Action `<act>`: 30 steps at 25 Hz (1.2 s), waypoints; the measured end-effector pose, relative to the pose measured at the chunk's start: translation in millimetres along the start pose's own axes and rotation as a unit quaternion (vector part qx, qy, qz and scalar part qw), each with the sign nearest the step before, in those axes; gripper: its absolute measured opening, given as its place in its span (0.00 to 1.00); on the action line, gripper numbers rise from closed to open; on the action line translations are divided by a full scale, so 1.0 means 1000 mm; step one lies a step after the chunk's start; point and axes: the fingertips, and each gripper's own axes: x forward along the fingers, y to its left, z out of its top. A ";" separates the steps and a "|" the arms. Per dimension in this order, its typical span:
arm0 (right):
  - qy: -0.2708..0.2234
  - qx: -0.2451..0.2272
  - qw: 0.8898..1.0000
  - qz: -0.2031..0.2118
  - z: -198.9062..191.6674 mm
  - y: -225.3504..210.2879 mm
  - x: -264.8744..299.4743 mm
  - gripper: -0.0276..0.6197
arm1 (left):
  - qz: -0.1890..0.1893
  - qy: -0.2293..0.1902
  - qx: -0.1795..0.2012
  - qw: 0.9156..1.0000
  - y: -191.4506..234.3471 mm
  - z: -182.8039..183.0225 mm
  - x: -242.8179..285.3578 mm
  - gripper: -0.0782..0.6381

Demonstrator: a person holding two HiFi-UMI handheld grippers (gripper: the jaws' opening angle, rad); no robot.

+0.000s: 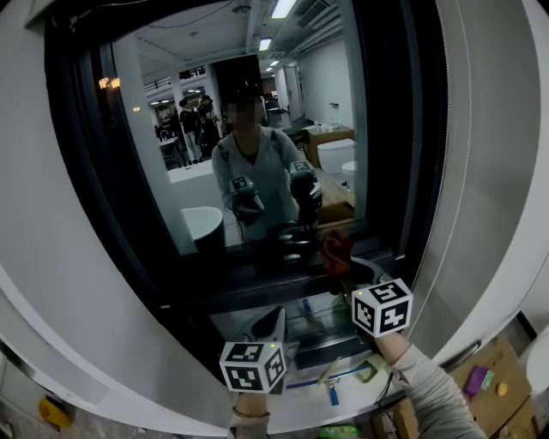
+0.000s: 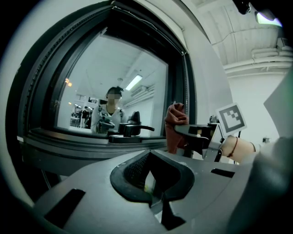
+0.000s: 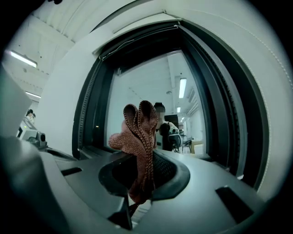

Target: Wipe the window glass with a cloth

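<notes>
We had the knitted cloth [image 3: 137, 132], seemingly soft, light and floppy, pinched by its bunched lower end in our right gripper [image 3: 139, 182], folds standing toward twelve o'clock near the window glass's [image 1: 189, 129] five o'clock corner, while our left gripper [image 2: 152, 183] sat closed and empty.

You are in an indoor lab or test hall. The dark-framed window [image 1: 249, 146] sits in a plain white wall panel [image 1: 489, 171]. Its glass shows ceiling strip lights [image 1: 282, 8], a white bathtub [image 1: 202, 225] and onlookers [image 1: 190, 129]. A brown cardboard box [image 1: 497, 381] lies below it.
</notes>
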 end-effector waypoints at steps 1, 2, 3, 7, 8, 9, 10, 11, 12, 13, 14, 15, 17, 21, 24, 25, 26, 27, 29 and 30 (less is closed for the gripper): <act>0.001 -0.001 1.000 0.001 -0.005 0.007 -0.006 0.12 | -0.001 0.000 0.000 1.000 -0.001 -0.002 -0.002 0.12; 0.002 -0.001 1.000 0.003 -0.011 0.014 -0.011 0.12 | -0.002 0.001 -0.001 1.000 -0.003 -0.003 -0.004 0.12; 0.002 0.001 1.000 0.006 -0.016 0.020 -0.017 0.12 | -0.004 0.001 -0.002 1.000 -0.004 -0.004 -0.007 0.12; 0.007 0.029 0.999 0.016 -0.039 0.044 -0.038 0.12 | -0.007 0.003 -0.002 1.000 -0.007 -0.011 -0.014 0.12; 0.010 0.033 0.999 0.018 -0.045 0.049 -0.043 0.12 | -0.006 0.003 -0.002 1.000 -0.007 -0.013 -0.016 0.12; 0.013 0.036 0.999 0.019 -0.051 0.053 -0.048 0.12 | -0.005 0.002 -0.003 1.000 -0.008 -0.015 -0.018 0.12; 0.015 0.038 0.999 0.020 -0.055 0.057 -0.053 0.12 | -0.005 0.002 -0.005 1.000 -0.008 -0.017 -0.020 0.12; 0.016 0.040 0.999 0.020 -0.060 0.061 -0.057 0.12 | -0.006 0.002 -0.006 1.000 -0.009 -0.019 -0.022 0.12; 0.018 0.040 0.999 0.020 -0.063 0.065 -0.061 0.12 | -0.006 0.002 -0.007 1.000 -0.010 -0.021 -0.025 0.12; 0.019 0.039 0.999 0.021 -0.067 0.070 -0.065 0.12 | -0.005 0.002 -0.008 1.000 -0.010 -0.024 -0.027 0.12; 0.021 0.039 0.999 0.022 -0.070 0.074 -0.069 0.12 | -0.003 0.003 -0.008 1.000 -0.010 -0.027 -0.029 0.12; 0.022 0.038 0.999 0.024 -0.072 0.079 -0.072 0.12 | 0.000 0.003 -0.010 1.000 -0.010 -0.030 -0.031 0.12; 0.023 0.040 0.998 0.030 -0.075 0.088 -0.077 0.12 | 0.004 0.003 -0.016 1.000 -0.010 -0.035 -0.035 0.12; 0.020 0.055 0.997 0.040 -0.081 0.101 -0.087 0.12 | 0.007 0.006 -0.024 1.000 -0.009 -0.045 -0.043 0.12; 0.021 0.075 0.996 0.050 -0.085 0.107 -0.092 0.12 | 0.010 0.007 -0.028 1.000 -0.009 -0.051 -0.048 0.12; 0.024 0.076 0.995 0.053 -0.087 0.109 -0.092 0.12 | 0.010 0.008 -0.029 0.999 -0.009 -0.052 -0.050 0.12; 0.026 0.074 0.995 0.055 -0.089 0.110 -0.093 0.12 | 0.010 0.009 -0.029 0.999 -0.009 -0.053 -0.051 0.12; 0.028 0.072 0.995 0.056 -0.089 0.111 -0.094 0.12 | 0.011 0.010 -0.029 0.999 -0.009 -0.054 -0.052 0.12; 0.028 0.070 0.996 0.055 -0.089 0.109 -0.095 0.12 | 0.010 0.011 -0.029 0.999 -0.010 -0.055 -0.052 0.12; 0.027 0.072 0.996 0.054 -0.089 0.108 -0.095 0.12 | 0.009 0.011 -0.029 0.999 -0.010 -0.055 -0.051 0.12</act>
